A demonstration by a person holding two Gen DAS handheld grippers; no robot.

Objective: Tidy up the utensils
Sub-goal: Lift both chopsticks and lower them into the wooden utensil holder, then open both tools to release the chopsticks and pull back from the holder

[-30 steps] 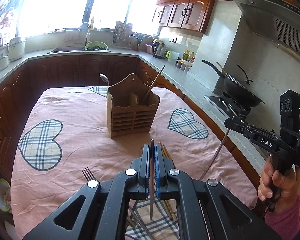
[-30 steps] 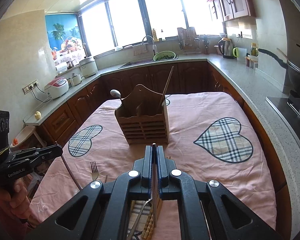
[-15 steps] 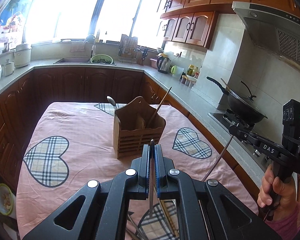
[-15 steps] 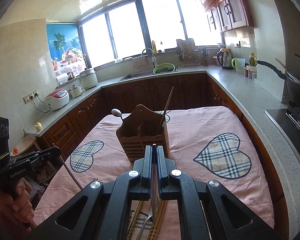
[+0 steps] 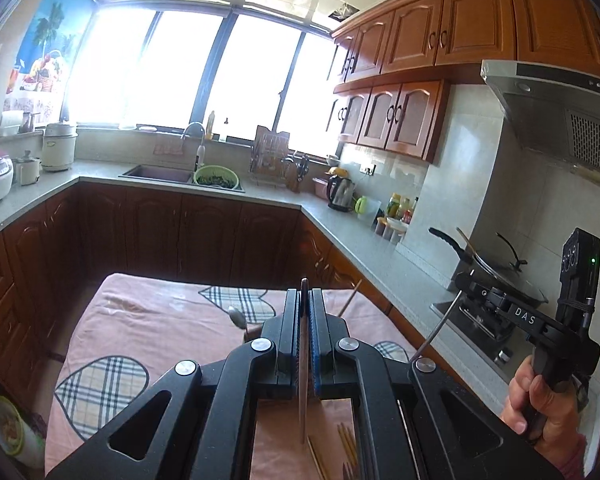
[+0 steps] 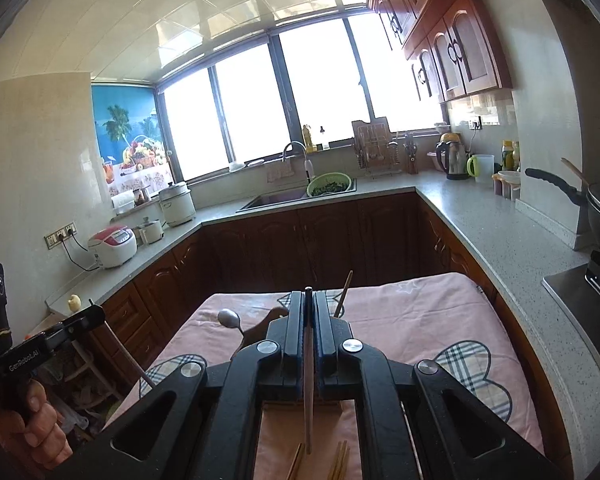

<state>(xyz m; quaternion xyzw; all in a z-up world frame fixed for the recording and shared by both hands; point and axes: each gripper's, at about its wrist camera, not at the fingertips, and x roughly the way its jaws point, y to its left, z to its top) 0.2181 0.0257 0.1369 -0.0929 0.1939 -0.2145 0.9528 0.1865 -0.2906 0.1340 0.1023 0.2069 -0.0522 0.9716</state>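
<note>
Chopsticks: both tongs, left and right, each pinch one — light, stiff, slick; you'd grip mid-shaft.

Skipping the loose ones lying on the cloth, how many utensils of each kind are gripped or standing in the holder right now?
Chopsticks: 3 (left-held chopstick, right-held chopstick, standing chopstick in the holder)
Spoons: 1 (spoon, also in the holder)
Total: 4

Spoon left of chopstick (both upright-ish).
</note>
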